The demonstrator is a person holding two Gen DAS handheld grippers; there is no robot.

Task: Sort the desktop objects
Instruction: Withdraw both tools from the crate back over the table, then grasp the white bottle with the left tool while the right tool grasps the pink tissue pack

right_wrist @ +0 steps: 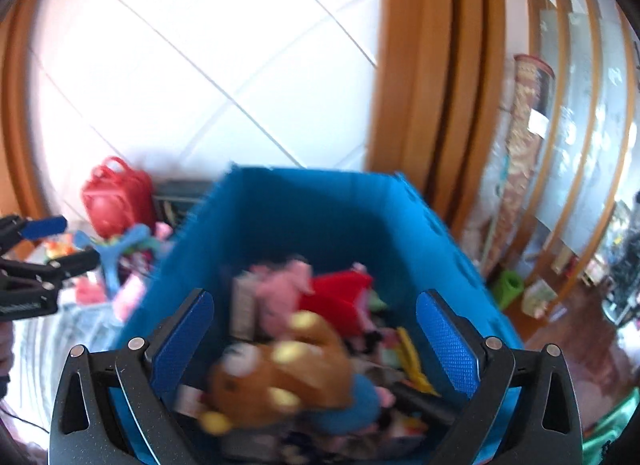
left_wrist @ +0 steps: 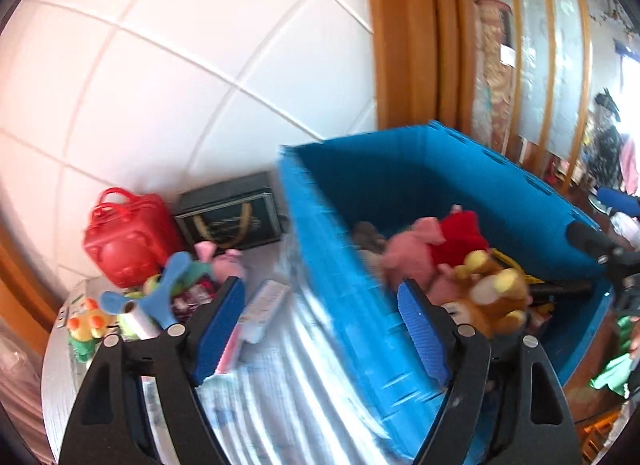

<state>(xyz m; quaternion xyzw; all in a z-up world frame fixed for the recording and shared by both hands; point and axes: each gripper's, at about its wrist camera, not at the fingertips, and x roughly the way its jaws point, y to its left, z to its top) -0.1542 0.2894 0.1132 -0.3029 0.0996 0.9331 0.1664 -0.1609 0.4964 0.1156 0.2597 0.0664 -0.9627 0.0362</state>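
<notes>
The left gripper (left_wrist: 322, 317) is seen with its jaws spread wide and nothing held between them; it is positioned over the near wall of the blue bin (left_wrist: 400, 169), at the boundary between bin and striped cloth (left_wrist: 280, 393). The right gripper (right_wrist: 314, 329) is likewise seen wide open and empty, positioned above the bin interior. A brown plush bear (right_wrist: 280, 381) is located in the bin, directly between the right gripper's fingers, untouched by either pad. A pink plush (right_wrist: 284, 289) and a red plush (right_wrist: 340, 289) lie behind it. Outside the bin, a red case (left_wrist: 128, 237), a dark box (left_wrist: 232, 213) and a blue toy (left_wrist: 164, 289) are grouped on the tabletop by the tiled wall (left_wrist: 180, 65).
</notes>
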